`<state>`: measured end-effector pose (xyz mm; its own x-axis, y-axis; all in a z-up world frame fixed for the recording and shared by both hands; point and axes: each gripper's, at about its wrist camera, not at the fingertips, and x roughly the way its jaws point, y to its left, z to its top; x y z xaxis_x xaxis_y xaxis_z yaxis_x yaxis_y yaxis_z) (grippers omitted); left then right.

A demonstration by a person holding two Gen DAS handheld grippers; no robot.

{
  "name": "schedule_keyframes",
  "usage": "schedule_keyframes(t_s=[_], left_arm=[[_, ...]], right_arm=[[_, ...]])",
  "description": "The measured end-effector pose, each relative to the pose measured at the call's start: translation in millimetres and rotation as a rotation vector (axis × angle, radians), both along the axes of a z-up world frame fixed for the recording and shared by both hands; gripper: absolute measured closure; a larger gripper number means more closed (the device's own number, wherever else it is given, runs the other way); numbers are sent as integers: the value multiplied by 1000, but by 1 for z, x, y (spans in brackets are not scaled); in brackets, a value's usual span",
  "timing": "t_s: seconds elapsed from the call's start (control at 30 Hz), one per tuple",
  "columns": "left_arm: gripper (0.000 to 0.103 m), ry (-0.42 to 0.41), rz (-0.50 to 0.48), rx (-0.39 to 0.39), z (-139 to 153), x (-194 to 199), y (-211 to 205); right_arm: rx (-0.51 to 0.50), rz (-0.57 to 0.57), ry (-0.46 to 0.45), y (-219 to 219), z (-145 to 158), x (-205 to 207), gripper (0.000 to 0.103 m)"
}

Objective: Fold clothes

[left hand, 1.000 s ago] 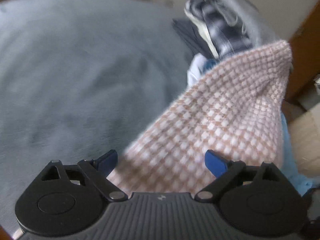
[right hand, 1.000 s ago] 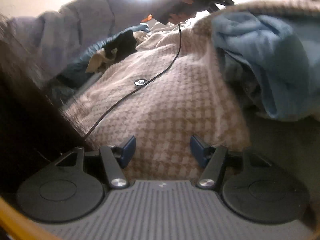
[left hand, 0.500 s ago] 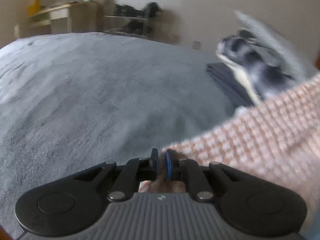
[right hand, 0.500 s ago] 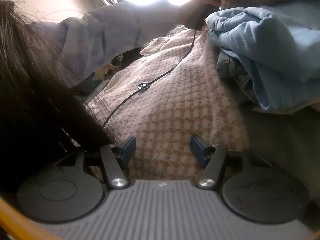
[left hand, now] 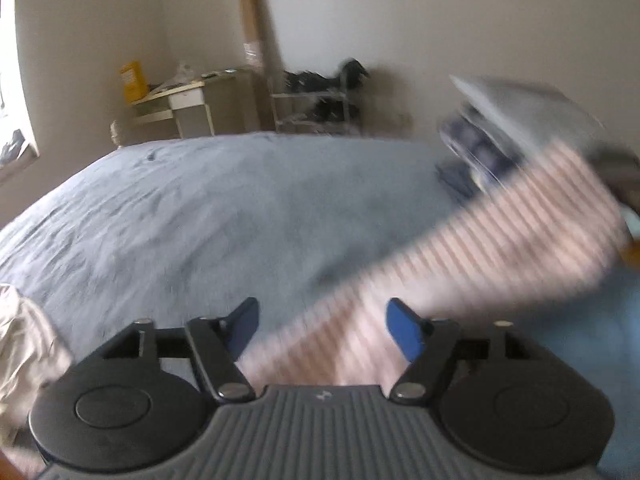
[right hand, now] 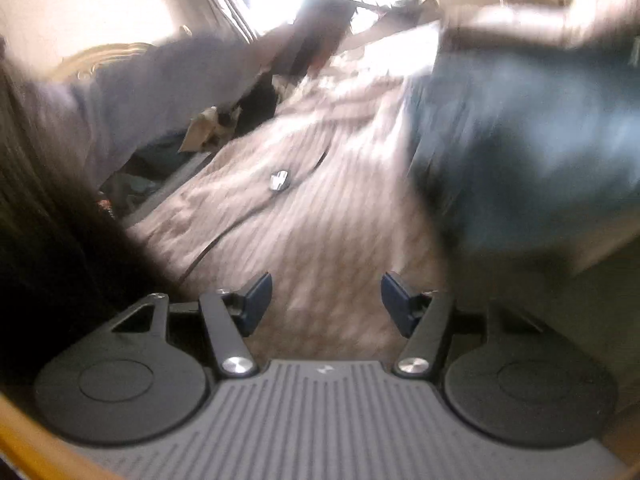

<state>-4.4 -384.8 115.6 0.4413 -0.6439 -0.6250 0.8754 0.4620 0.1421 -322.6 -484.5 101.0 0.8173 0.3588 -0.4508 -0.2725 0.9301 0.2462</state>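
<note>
Left gripper point(left hand: 322, 330) first: its blue fingers point(left hand: 405, 334) stand wide apart, clamping nothing. The checked pink-and-white garment point(left hand: 500, 240) runs between them, blurred, stretching from the near edge up and away to the right over the grey-blue bed point(left hand: 192, 216). Whether the cloth touches either finger, hard to say through the blur. Far right on the bed, a pile of dark plaid and grey clothes point(left hand: 496, 136), smeared by motion. At the near left edge, a crumpled cream fabric point(left hand: 24, 344). Beyond the bed, against the far wall, a small desk point(left hand: 192, 108) with a yellow box point(left hand: 134, 80) on it, and a rack of dark things point(left hand: 320, 96) to its right.

Over to the right wrist view. The right gripper point(right hand: 326, 300) is spread wide too, nothing pinched between its fingers point(right hand: 396, 300). The same checked garment point(right hand: 320, 208) lies ahead of it, filling the middle, with a shiny button point(right hand: 279, 180) showing and a thin black cable point(right hand: 224, 236) trailing across the cloth. To the right, a blue garment point(right hand: 520, 140) is heaped beside and partly over the checked one. On the left, a person's grey sleeve point(right hand: 152, 92) reaches toward the far side, with dark hair point(right hand: 48, 248) at the near left. Bright window glare at the top.
</note>
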Motion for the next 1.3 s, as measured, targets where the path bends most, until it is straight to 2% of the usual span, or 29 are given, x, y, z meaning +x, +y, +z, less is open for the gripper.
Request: schedule_keyframes(t_s=[0.07, 0.1, 0.17, 0.23, 0.3, 0.33, 0.37, 0.4, 0.43, 0.47, 0.5, 0.53, 0.6, 0.63, 0.73, 0.83, 0.87, 0.93, 0.97, 1.0, 1.03, 1.1, 1.13, 1.17, 1.2, 1.23, 1.27, 1.3], left_arm=[[28, -19, -9, 41, -18, -20, 4], [28, -30, -12, 63, -28, -29, 4], [33, -123, 14, 148, -52, -40, -6], [44, -210, 17, 215, -74, -49, -16], [83, -233, 43, 175, -77, -53, -16], [82, -242, 64, 149, -77, -55, -15], [84, -248, 87, 102, -73, -57, -10], [85, -261, 99, 73, -69, -59, -4], [85, -280, 94, 65, -67, -62, 1], [86, -300, 85, 59, -65, -66, 6], [86, -328, 71, 67, -65, -71, 10], [86, -376, 38, 79, -66, -78, 13], [86, -413, -55, 93, -72, -92, 21], [86, -425, -102, 98, -76, -98, 25], [88, -481, -199, 203, -96, -111, 25], [87, -521, -290, 242, -107, -115, 29], [86, -493, -300, 240, -105, -111, 29], [81, -362, -273, 200, -88, -95, 28], [77, -265, -249, 131, -76, -87, 32], [67, -156, -223, 41, -62, -78, 38], [63, -63, -202, -57, -51, -71, 45], [63, 83, -146, -239, -38, -57, 56], [63, 115, -87, -278, -37, -49, 55], [66, 137, -20, -300, -39, -41, 52], [70, 168, 19, -265, -50, -33, 41], [71, 202, 43, -203, -66, -26, 27], [67, 237, 67, -140, -82, -18, 12], [65, 214, 67, -78, -96, -13, -4]], right_arm=[[-88, -33, -53, -11, 21, -2, 40], [-133, -49, -79, -16, 32, -4, 35], [-365, -121, -170, -22, 56, 17, 24], [-578, -131, -213, -27, 64, 58, 23], [-674, -102, -163, -38, 63, 103, 25], [-698, -98, -117, -46, 60, 126, 25], [-708, -113, -65, -54, 55, 147, 31], [-710, -122, -19, -60, 50, 162, 44], [-721, -125, 18, -66, 44, 173, 51], [-776, -153, 35, -68, 36, 178, 65], [-862, -200, 34, -66, 25, 179, 86], [-949, -248, 34, -65, 15, 181, 90], [-1071, -314, 38, -70, -3, 180, 91], [-1100, -330, 41, -76, -11, 179, 91], [-1148, -349, 41, -84, -23, 181, 93], [-1186, -344, 49, -83, -27, 189, 94], [-1200, -339, 54, -82, -28, 193, 94], [-1218, -326, 67, -80, -29, 195, 94], [-1226, -316, 73, -79, -30, 196, 94], [-1228, -306, 77, -79, -30, 197, 94], [-1224, -302, 82, -78, -29, 198, 94], [-1221, -301, 93, -77, -28, 201, 94], [-1222, -305, 97, -77, -28, 204, 94], [-1221, -313, 99, -76, -29, 207, 94], [-1222, -323, 101, -75, -29, 209, 94], [-1224, -334, 103, -73, -30, 209, 94], [-1225, -342, 106, -71, -31, 210, 94], [-1223, -346, 110, -69, -30, 212, 94]])
